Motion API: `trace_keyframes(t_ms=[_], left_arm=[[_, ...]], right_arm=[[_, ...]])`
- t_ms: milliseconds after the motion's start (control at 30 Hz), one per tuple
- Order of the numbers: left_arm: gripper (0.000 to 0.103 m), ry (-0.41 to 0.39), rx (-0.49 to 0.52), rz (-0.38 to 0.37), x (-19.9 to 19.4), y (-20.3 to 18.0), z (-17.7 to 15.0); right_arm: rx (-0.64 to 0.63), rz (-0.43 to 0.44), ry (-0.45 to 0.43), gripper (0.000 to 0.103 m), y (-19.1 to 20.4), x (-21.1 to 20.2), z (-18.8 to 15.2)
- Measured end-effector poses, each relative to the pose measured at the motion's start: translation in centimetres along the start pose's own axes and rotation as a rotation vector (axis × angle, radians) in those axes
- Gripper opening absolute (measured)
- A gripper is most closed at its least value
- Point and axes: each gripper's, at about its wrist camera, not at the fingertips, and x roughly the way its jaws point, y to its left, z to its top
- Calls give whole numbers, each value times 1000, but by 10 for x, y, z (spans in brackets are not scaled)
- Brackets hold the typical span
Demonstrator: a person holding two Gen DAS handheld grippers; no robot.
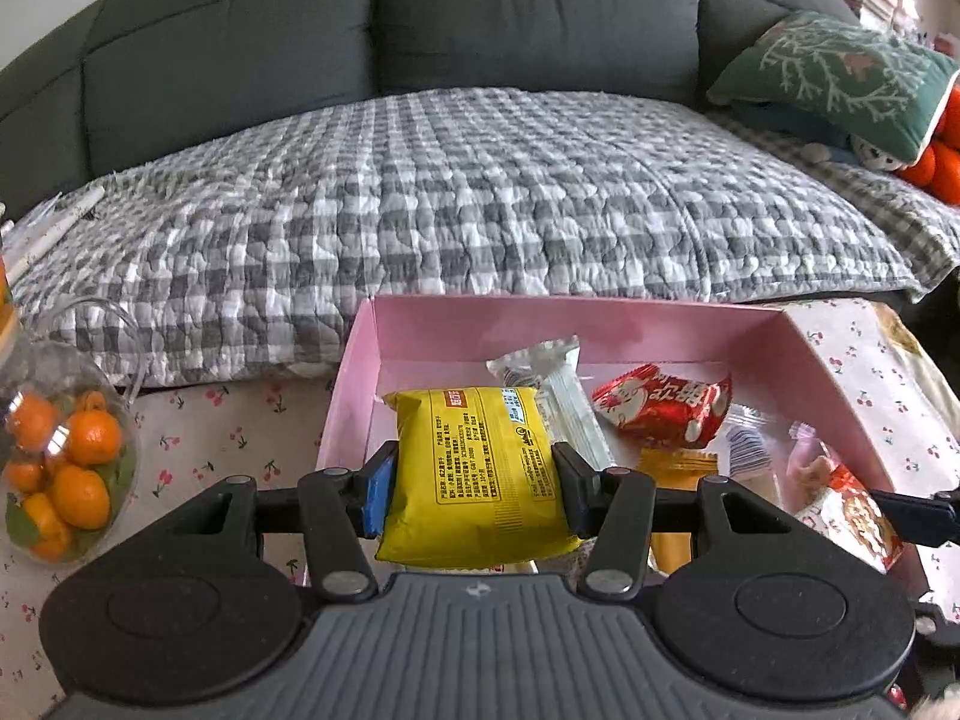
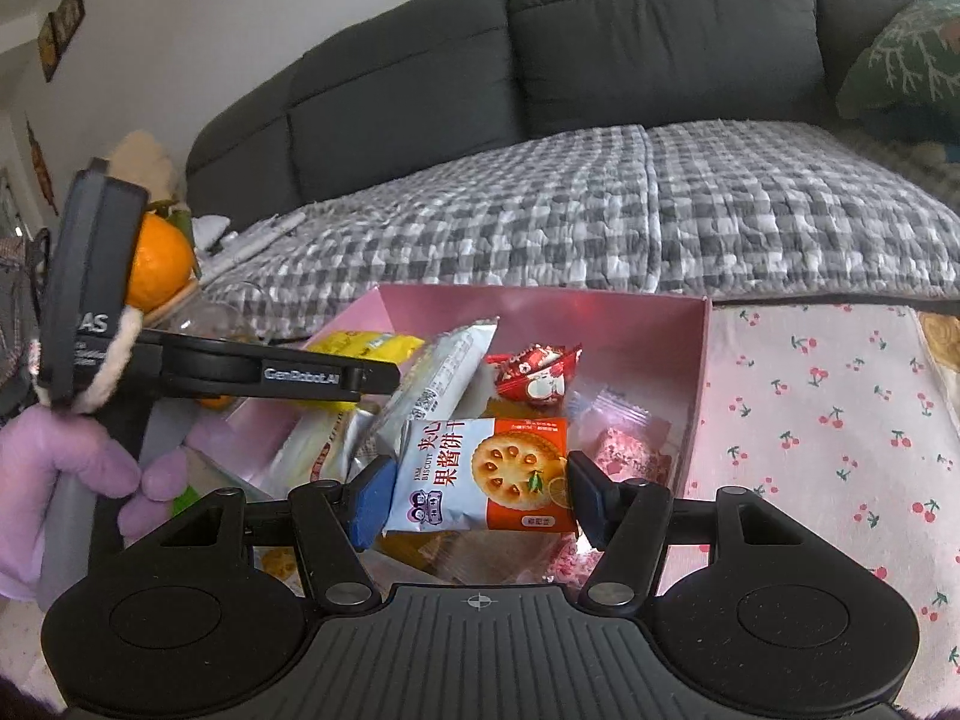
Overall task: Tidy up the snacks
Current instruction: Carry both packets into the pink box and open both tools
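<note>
The pink box (image 1: 798,354) holds loose snacks (one red-wrapped (image 1: 663,411)), while above it the left gripper (image 1: 474,474) has its jaws clamped on a yellow packet (image 1: 474,468) and the right gripper (image 2: 480,498) on a biscuit packet (image 2: 480,474)

Colours and patterns, placed relative to the pink box (image 1: 804,354):

- Box: plain pink walls and floor.
- Packet (image 1: 477,474) over its near left corner: yellow, printed with dark text and a small red label.
- Wrapper (image 1: 666,411) inside, toward the back: red with white figures.
- Long wrapper (image 1: 561,390) inside, beside the red one: white and silver.
- Biscuit packet (image 2: 486,477) over its near edge: white and orange-red, a golden biscuit pictured.
- Cloth (image 2: 828,420) beneath the box: pale, patterned with red cherries.
- Quilt (image 1: 480,192) behind the box: grey-and-white check.
- Sofa (image 1: 528,12) beyond that: dark grey.
- Cushion (image 1: 840,72) at far right: green, a white branch motif.
- Fruits (image 1: 90,438) left of the box: orange, with green leaves.
- Glove (image 2: 66,468) left of the box: lilac.
</note>
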Motion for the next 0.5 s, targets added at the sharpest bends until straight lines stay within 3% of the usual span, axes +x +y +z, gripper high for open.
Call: trace_keyframes(t_ms=[233, 300, 500], left_arm=[[51, -2, 3, -7, 2, 1, 1], [52, -3, 11, -6, 1, 0, 1], [75, -38, 36, -6, -11, -3, -1]], right_arm=[[-6, 4, -21, 64, 1, -2, 1], [5, 19, -21, 72, -1, -3, 2], [25, 29, -42, 87, -6, -19, 7]])
